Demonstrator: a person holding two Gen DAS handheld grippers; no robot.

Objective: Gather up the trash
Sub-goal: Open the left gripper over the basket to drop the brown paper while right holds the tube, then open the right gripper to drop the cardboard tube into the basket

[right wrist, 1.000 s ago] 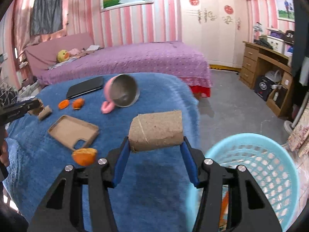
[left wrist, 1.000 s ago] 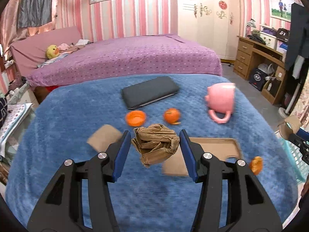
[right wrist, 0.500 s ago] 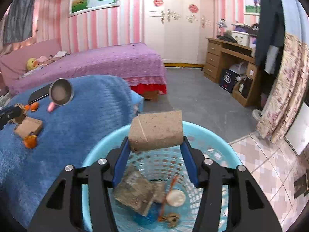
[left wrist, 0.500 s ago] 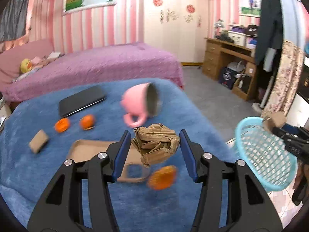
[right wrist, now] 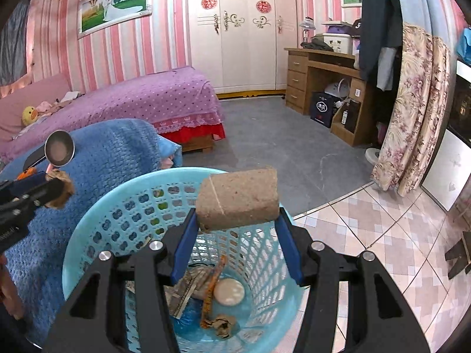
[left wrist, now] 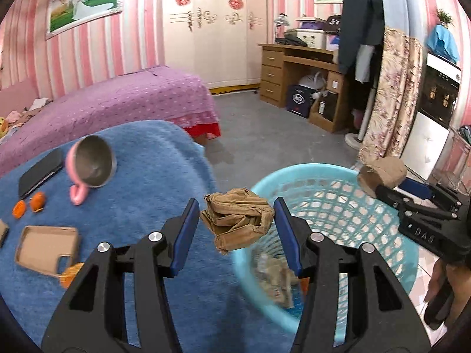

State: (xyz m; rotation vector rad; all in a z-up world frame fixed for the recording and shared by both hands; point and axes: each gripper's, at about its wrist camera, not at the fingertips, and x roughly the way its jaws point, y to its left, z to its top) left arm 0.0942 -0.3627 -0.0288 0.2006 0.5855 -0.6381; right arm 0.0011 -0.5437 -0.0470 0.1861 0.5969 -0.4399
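Right, biggest first: the bench (left wrist: 153, 176), draped in a shaggy blue cloth with a knitted, nubbly pile, fills the left side of both views. Just beside its edge on the floor stands the turquoise plastic basket (right wrist: 88, 253), round, its wall pierced with a lattice of holes, and in its bottom lie a foil wrapper, an orange strip, a pale round lid and a small crumpled scrap. Over that basket the right tongs (right wrist: 237, 220) are clenched on a cardboard tube (right wrist: 238, 200), a squashed, rough brown cylinder with a seam line running across it, held crosswise between the blue pads (right wrist: 182, 247) right above the basket's opening. Meanwhile the left tongs (left wrist: 237, 223) are grasping a crumpled paper wad (left wrist: 237, 220), tan, folded and creased into a lumpy ball, and it hangs over the bench edge where the near rim of the basket begins. On the bench itself, well back: a pink mug (left wrist: 89, 166) lying on its side with a steel lining and a looped handle, a flat dark tablet (left wrist: 39, 173) beside it, a tan phone case (left wrist: 47, 250) with a camera cut-out, and little orange peel pieces (left wrist: 29, 204) scattered between them, one more at the case's near corner.
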